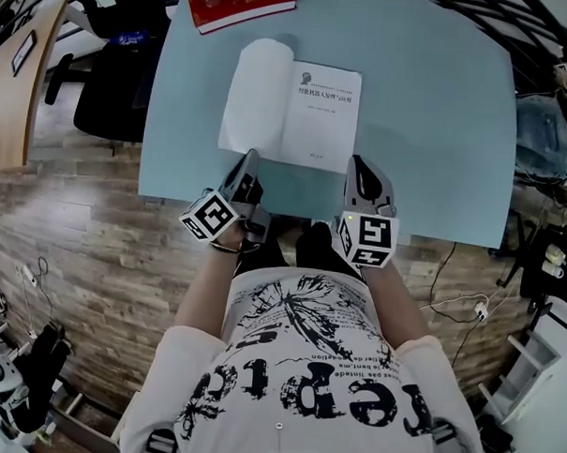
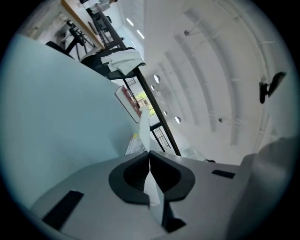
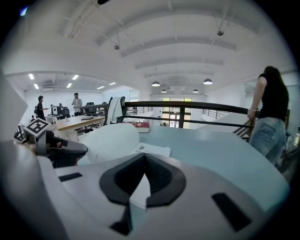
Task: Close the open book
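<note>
Paper is what both tongs have to deal with. The open book (image 1: 321,115) lies flat on the pale blue desk (image 1: 438,134), straight in front of the person, with its printed title page facing up on the right. On the left a sheaf of white leaves (image 1: 255,93) bows upward off the desk.

The left tongs (image 1: 252,158) are clamped tight on the near edge of that raised sheaf. In the left gripper view a thin white sheet runs straight through between the meeting pads and out beyond them. The right tongs (image 1: 354,164) sit at the book's near right corner with their tips together, and a white wedge of paper seems to be caught in the gap. They appear to be pinching that corner to steady the book.

It looks like a slim paperback, so it is probably light enough to slide on the smooth desk unless the right half is held down. The leaves are soft and floppy and likely to buckle, crease or tear if only a few are pulled sideways. A safer hold would take in the cover together with the leaves, near the bottom edge, and carry them over in an arc.

A closed red book (image 1: 239,3) lies at the far edge, well apart.
</note>
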The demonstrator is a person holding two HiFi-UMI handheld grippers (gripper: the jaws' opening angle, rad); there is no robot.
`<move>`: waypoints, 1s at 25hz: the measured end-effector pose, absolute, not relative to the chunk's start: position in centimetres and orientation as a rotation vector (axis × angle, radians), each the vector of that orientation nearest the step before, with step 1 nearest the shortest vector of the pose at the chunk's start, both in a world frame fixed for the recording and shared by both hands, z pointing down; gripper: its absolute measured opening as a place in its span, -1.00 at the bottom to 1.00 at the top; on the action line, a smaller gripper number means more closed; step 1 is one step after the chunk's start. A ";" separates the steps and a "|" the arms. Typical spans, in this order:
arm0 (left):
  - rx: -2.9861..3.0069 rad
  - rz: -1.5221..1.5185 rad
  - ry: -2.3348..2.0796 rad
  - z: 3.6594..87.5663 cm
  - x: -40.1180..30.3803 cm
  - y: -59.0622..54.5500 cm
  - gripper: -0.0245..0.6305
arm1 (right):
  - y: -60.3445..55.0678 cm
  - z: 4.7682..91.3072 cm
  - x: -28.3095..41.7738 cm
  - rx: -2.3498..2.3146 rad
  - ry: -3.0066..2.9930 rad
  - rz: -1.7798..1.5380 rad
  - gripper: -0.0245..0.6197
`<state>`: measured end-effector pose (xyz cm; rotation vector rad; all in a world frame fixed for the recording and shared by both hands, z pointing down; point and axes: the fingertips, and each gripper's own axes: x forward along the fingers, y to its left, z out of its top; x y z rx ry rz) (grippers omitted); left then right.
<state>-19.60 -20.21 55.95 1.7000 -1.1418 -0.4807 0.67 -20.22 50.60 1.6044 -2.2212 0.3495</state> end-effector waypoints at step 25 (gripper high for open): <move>2.127 0.620 -1.143 62.7 -4.0 -18.5 -0.85 | -20.1 49.4 13.0 1.681 -2.228 0.438 -0.89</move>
